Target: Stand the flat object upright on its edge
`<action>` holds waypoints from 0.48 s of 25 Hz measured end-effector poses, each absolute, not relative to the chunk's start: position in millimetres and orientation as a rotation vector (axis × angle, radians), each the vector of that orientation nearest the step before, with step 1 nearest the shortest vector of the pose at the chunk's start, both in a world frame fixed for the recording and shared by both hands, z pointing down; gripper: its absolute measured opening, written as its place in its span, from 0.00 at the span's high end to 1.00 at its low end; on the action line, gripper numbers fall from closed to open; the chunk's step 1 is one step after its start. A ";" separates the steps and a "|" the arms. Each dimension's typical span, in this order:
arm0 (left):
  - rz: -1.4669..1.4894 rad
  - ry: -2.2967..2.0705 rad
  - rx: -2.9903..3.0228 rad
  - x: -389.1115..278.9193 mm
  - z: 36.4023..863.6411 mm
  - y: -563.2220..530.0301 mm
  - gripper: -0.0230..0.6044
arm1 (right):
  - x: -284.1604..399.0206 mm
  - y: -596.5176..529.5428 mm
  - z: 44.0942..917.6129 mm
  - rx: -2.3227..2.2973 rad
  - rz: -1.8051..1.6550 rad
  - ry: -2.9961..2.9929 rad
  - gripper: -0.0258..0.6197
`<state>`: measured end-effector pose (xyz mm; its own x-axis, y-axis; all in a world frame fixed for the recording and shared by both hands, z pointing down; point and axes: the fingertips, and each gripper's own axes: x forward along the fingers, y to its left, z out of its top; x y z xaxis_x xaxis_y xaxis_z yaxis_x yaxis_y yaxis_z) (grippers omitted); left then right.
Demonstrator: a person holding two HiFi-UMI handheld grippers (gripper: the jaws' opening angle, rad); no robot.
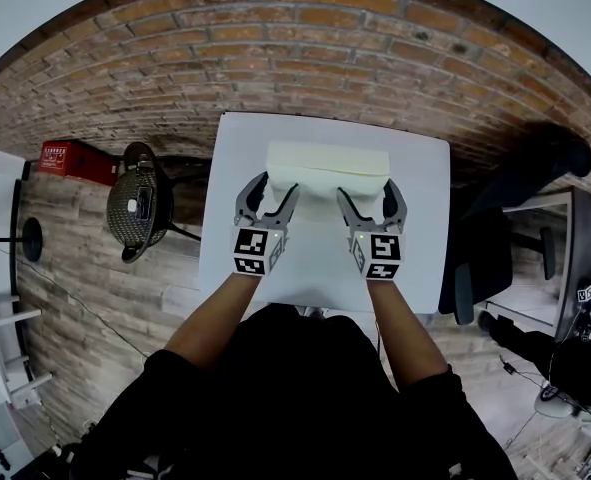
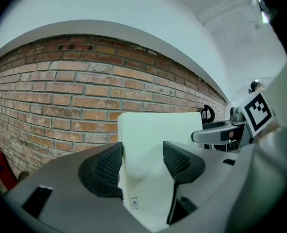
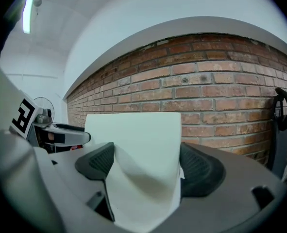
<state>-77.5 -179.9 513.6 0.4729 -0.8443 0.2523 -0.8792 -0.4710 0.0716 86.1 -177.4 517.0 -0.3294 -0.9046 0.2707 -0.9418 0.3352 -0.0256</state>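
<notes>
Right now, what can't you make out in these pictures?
- Near edge of foam: head view, partly behind left gripper and right gripper.
- Label on foam: left gripper view, too small to read.
- Bottom of foam: both gripper views, behind the fingers.
- Print on red box: head view, too small.

Foam pad on far half of table, brick wall behind. Left gripper at pad's left end, right gripper at right end, pad between both jaws. Fan on floor left of table, chair right
</notes>
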 end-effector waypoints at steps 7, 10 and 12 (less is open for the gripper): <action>0.224 -1.517 2.612 -74.2 505.7 -170.6 0.53 | 87.2 -167.0 512.3 1.694 0.171 -2.432 0.30; 0.251 -1.517 2.619 -72.4 514.5 -165.8 0.53 | 88.4 -162.5 519.5 1.698 0.137 -2.421 0.31; 0.253 -1.527 2.630 -70.9 517.6 -162.2 0.53 | 89.0 -158.8 522.6 1.703 0.134 -2.419 0.31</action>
